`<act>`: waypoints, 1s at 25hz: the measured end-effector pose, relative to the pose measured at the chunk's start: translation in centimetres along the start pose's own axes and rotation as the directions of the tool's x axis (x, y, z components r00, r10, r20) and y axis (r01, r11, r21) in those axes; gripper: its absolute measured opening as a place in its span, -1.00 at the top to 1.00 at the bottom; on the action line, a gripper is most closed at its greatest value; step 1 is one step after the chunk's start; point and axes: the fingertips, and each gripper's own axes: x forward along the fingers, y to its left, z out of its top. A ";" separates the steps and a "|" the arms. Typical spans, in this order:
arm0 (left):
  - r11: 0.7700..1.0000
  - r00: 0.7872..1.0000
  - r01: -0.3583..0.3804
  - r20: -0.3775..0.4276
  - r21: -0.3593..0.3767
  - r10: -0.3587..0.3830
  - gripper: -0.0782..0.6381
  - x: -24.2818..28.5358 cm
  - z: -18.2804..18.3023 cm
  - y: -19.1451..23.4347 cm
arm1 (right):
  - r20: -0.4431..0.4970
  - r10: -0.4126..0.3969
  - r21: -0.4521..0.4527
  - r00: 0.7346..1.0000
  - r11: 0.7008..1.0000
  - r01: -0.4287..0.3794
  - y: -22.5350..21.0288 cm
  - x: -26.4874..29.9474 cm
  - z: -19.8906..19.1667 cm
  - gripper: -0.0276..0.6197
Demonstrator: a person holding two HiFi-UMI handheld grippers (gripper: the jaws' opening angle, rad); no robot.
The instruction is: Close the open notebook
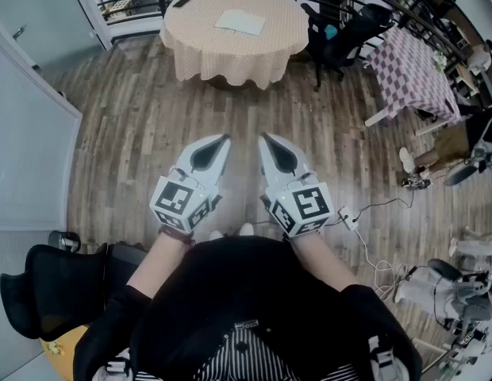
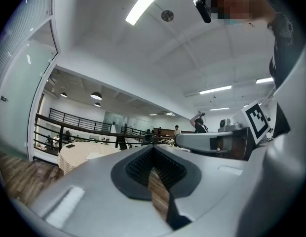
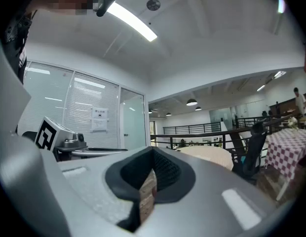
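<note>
Far ahead on the round table (image 1: 200, 32), the open notebook (image 1: 240, 22) lies well apart from both grippers, roughly on their midline, long side across the view. Left gripper (image 1: 225, 139) and right gripper (image 1: 263, 138): jaws pressed together, empty. Neither is clearly nearer.

A brown wood floor (image 1: 143, 133) is stretching across the room. A round table (image 1: 200, 58) in a pale checked cloth is standing at the far end, by a black railing (image 1: 131, 2). A black chair (image 1: 349, 34) is sitting just beside it, near a purple table (image 1: 409, 74). White cables (image 1: 371, 248) are lying on the floor. A long light (image 2: 145, 3) is shining on the white ceiling (image 2: 108, 48).
</note>
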 end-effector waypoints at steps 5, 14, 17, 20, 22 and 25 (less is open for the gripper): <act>0.997 0.999 -0.016 0.037 0.076 0.013 0.80 2.5 1.6 0.3 | 0.065 0.005 -0.013 0.998 1.000 -0.004 -1.7 1.4 1.9 0.91; 0.997 0.999 -0.001 0.053 0.077 -0.003 0.79 3.0 0.7 0.1 | 0.041 0.037 -0.004 0.998 0.999 -0.037 -1.9 1.3 0.5 0.91; 0.996 0.999 0.005 0.044 0.084 -0.008 0.77 3.6 0.4 -0.5 | 0.031 0.022 -0.017 0.999 1.000 -0.021 -2.2 1.1 0.1 0.91; 0.998 0.999 0.000 0.049 0.063 -0.003 0.77 4.5 0.1 -1.0 | 0.039 0.007 0.015 0.999 1.000 -0.008 -3.2 1.0 -0.4 0.91; 1.000 0.998 -0.004 0.057 0.029 0.002 0.77 5.1 -0.4 -1.0 | 0.043 0.004 0.035 0.999 0.999 -0.006 -3.8 0.9 -1.0 0.91; 1.000 0.999 0.000 0.054 0.006 0.000 0.77 5.9 -1.3 -1.1 | 0.060 0.004 0.042 0.998 0.999 -0.007 -4.8 0.4 -1.5 0.91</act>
